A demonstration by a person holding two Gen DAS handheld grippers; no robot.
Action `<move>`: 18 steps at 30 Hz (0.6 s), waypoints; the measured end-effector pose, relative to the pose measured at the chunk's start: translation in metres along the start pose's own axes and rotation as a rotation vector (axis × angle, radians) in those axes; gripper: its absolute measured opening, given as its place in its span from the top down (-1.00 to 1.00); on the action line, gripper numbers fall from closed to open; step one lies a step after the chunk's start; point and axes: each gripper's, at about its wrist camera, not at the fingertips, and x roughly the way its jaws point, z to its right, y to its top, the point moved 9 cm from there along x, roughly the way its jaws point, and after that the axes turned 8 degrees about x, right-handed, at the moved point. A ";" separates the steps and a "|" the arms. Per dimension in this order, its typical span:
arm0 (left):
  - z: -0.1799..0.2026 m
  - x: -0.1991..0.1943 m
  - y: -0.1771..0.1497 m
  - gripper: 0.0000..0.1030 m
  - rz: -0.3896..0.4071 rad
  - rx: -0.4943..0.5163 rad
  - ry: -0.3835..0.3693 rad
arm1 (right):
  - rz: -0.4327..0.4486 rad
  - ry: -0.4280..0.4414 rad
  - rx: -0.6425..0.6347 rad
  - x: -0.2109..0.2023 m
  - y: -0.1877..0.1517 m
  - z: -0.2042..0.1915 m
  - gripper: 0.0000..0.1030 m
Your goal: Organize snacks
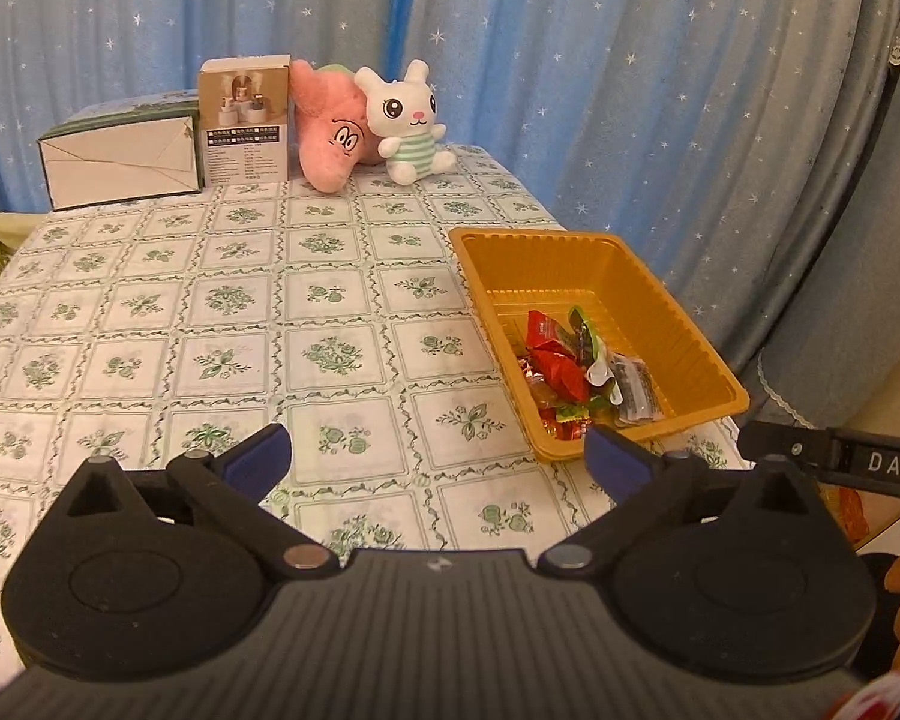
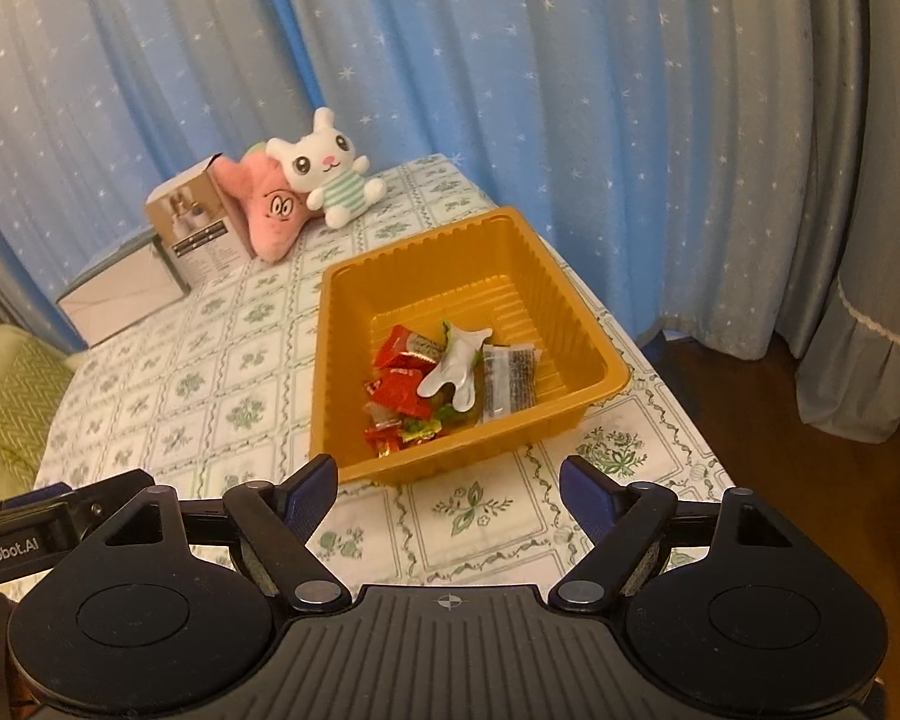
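An orange plastic tray (image 1: 696, 324) (image 2: 570, 294) stands near the table's right edge. Inside it lies a heap of wrapped snacks (image 1: 576, 372) (image 2: 432, 384): red packets, green ones, a white wrapper and a clear packet with dark contents (image 2: 510, 381). My left gripper (image 1: 438, 456) is open with nothing between its blue-padded fingers, low over the cloth to the left of the tray's near corner. My right gripper (image 2: 447, 486) is open and empty too, just before the tray's near wall.
A green-flowered tablecloth (image 1: 222, 312) covers the table. At the far end stand a white box (image 1: 120, 162), a brown carton (image 1: 246, 120), a pink plush star (image 1: 330, 132) and a white plush rabbit (image 1: 408, 120). Blue starred curtains hang behind. The table edge drops off right of the tray.
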 end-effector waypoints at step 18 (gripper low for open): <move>-0.004 -0.070 -0.025 -1.00 0.007 -0.023 0.051 | 0.015 -0.021 -0.110 -0.059 -0.036 -0.024 -0.57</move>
